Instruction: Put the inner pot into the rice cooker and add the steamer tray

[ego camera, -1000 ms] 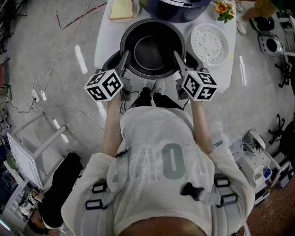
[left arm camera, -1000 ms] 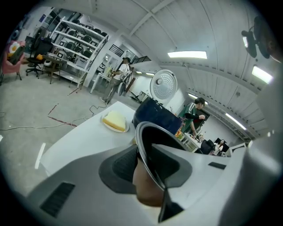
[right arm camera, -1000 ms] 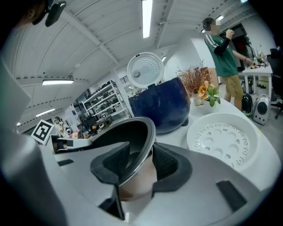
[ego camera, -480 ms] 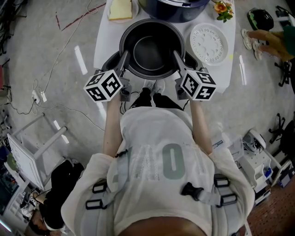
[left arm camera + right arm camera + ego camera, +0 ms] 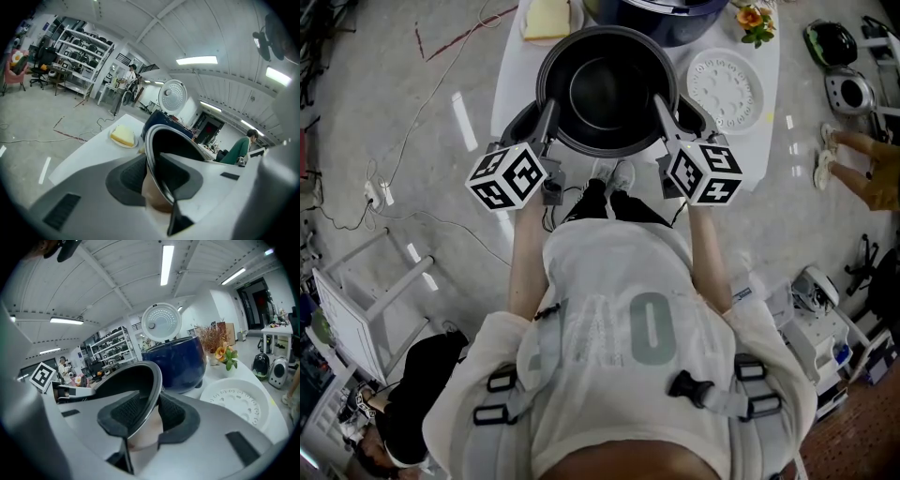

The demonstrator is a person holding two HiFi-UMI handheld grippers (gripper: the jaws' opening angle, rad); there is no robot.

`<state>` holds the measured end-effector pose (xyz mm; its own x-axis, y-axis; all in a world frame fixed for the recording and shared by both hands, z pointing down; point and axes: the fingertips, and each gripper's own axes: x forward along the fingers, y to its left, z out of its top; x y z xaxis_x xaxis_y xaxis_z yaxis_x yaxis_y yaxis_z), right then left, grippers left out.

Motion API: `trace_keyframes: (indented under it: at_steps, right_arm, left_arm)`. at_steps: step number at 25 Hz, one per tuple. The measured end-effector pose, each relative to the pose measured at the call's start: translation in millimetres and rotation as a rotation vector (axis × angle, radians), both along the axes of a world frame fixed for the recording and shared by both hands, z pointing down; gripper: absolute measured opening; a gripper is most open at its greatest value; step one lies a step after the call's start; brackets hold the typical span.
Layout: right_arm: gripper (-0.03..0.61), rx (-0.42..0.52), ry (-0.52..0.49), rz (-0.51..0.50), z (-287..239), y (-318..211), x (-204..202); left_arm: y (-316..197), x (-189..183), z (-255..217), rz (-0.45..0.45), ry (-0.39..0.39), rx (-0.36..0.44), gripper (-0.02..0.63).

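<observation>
The dark inner pot [image 5: 607, 89] hangs over the white table [image 5: 511, 89], held by its rim on both sides. My left gripper [image 5: 546, 117] is shut on the pot's left rim [image 5: 151, 140]. My right gripper [image 5: 664, 112] is shut on the right rim [image 5: 152, 380]; its jaws have just been closing on that rim. Behind the pot stands the blue rice cooker [image 5: 661, 19] with its lid [image 5: 161, 322] raised. The white perforated steamer tray [image 5: 727, 91] lies flat on the table to the pot's right, also in the right gripper view [image 5: 236, 404].
A yellow block on a small plate [image 5: 548, 17] sits at the table's far left. Flowers [image 5: 757, 23] stand at the far right corner. On the floor to the right are small appliances [image 5: 848, 89] and a person's feet [image 5: 853, 155]. A white rack [image 5: 366, 291] stands at left.
The pot has moved away from me toward the rice cooker, with both grippers following it. The person at the right edge of the floor has shifted position.
</observation>
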<state>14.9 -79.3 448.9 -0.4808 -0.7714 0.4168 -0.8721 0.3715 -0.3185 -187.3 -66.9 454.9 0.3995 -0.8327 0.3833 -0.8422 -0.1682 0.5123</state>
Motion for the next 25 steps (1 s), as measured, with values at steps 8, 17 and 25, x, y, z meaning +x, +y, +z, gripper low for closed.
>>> trace_keyframes:
  at_steps: [8, 17, 25]
  right_arm:
    - [0.132, 0.068, -0.017, -0.057, -22, -10, -18]
    - [0.129, 0.155, -0.006, -0.124, -57, -27, -40]
    - [0.129, 0.261, -0.047, -0.126, -107, -54, -52]
  left_arm:
    - [1, -18, -25, -0.059, -0.03, 0.073, 0.097]
    - [-3, -37, -56, -0.127, -0.041, 0.147, 0.097]
    - [-29, -50, -107, -0.157, -0.052, 0.269, 0.097]
